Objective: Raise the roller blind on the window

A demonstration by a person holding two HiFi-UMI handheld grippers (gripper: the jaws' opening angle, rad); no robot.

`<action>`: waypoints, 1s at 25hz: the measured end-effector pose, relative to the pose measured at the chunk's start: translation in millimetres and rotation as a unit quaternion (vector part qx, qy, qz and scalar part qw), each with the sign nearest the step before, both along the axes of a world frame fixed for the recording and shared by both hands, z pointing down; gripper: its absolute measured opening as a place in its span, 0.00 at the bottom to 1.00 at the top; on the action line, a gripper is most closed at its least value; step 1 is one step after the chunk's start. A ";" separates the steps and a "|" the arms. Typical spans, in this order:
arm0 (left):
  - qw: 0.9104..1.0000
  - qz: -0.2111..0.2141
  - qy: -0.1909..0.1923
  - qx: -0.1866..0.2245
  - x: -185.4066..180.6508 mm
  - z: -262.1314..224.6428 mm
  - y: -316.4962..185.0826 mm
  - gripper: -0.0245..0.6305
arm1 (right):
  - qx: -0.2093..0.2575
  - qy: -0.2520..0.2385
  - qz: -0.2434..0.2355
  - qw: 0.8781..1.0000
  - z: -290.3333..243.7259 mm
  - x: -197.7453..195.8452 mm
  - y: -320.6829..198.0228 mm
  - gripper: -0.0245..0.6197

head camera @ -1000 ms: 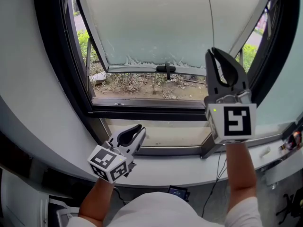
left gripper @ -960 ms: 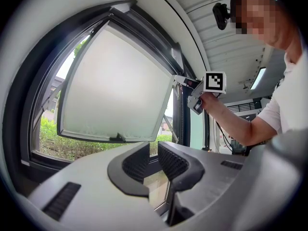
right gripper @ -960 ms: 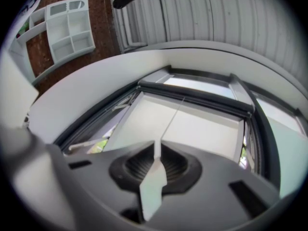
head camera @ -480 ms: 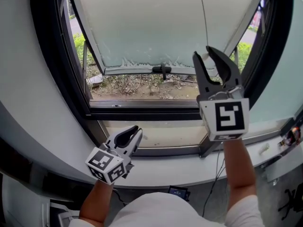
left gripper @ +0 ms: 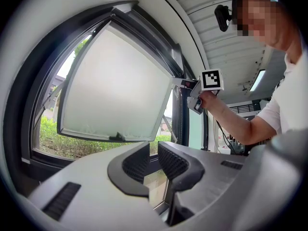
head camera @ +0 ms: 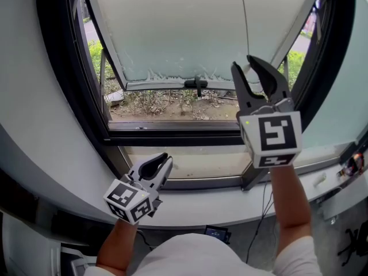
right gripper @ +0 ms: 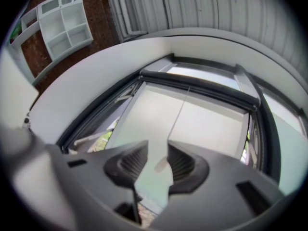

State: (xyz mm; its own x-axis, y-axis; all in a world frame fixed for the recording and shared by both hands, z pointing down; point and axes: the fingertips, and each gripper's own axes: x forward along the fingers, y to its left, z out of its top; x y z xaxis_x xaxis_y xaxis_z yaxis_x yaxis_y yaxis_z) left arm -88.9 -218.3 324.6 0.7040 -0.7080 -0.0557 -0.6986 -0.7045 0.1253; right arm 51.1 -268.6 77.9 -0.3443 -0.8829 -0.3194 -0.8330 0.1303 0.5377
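Observation:
A thin pull cord (head camera: 242, 16) hangs in front of the pale frosted window pane (head camera: 172, 27), which is tilted outward. My right gripper (head camera: 242, 63) is raised at the cord, pointing up. Its jaws have just been opening and now stand apart. The cord's small white end piece (head camera: 248, 69) sits loose between them, also seen as a pale blob (right gripper: 162, 165) in the right gripper view, where my right gripper (right gripper: 157, 146) is open. My left gripper (head camera: 168, 158) rests low by the sill. It is open (left gripper: 154, 146), with nothing between its jaws.
The dark window frame (head camera: 69, 85) surrounds the pane. A black handle (head camera: 197, 85) sits at the sash's lower edge. A pale sill (head camera: 230, 203) runs below, with a thin cable (head camera: 265, 206) hanging over it and small items (head camera: 352, 165) at the far right.
The right gripper's jaws were shut on the cord and now stand open around it. It shifted slightly left in the head view. The left gripper has not moved.

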 end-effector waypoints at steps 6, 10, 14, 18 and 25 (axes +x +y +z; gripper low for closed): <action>1.000 0.001 0.001 -0.004 -1.5 2.8 -0.5 0.14 | -0.023 -0.018 -0.004 1.000 2.3 1.2 -3.2 0.23; 1.000 0.006 0.001 -0.007 -0.5 4.2 0.2 0.14 | -0.038 -0.046 -0.010 0.998 2.4 7.3 -4.8 0.24; 1.000 0.009 0.001 -0.009 0.6 5.5 2.3 0.14 | -0.056 -0.061 -0.012 0.996 9.0 11.7 -8.8 0.25; 1.000 0.011 0.002 -0.012 1.7 6.9 2.4 0.14 | -0.087 -0.073 -0.022 0.993 24.3 12.4 -14.6 0.25; 1.000 0.013 0.001 -0.014 1.1 8.6 3.2 0.14 | -0.107 -0.077 -0.027 0.991 42.1 12.8 -18.1 0.25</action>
State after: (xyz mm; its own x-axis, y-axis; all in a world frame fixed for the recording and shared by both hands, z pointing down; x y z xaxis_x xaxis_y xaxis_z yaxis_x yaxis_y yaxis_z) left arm -87.8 -215.1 333.2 0.7215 -0.6914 -0.0368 -0.6805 -0.7179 0.1464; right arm 63.9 -286.7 120.0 -0.3553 -0.9173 -0.1800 -0.8917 0.2749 0.3595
